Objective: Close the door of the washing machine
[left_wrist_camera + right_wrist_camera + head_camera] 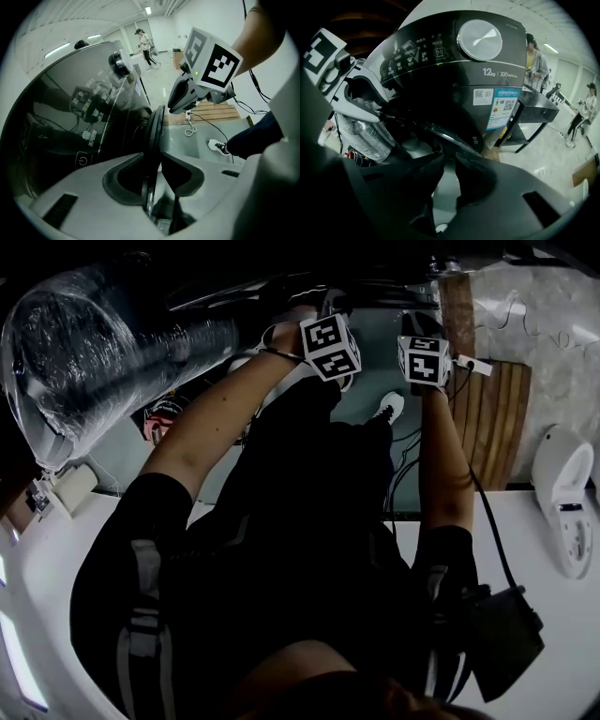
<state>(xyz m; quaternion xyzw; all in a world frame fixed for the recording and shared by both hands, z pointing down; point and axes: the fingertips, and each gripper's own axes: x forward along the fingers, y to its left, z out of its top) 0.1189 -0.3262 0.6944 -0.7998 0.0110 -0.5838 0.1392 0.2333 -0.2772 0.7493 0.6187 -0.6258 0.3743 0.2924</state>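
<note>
Currently the left gripper (157, 158) is clamping the edge of the dark, round washing-machine door (156, 125) rising ahead of it, while the right gripper (449, 161), jaws slightly apart and empty, is hovering just short of that door.

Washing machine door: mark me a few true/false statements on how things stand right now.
The door is fully closed: false; it stands open, edge-on in the left gripper view.
The left hand-held gripper has the door's rim between its jaws: true.
The right hand-held gripper grips a cloth: false; its jaws stand apart, no cloth there.
The control panel carries a round silver knob: true.
A blue label sits below the control panel: true.
</note>
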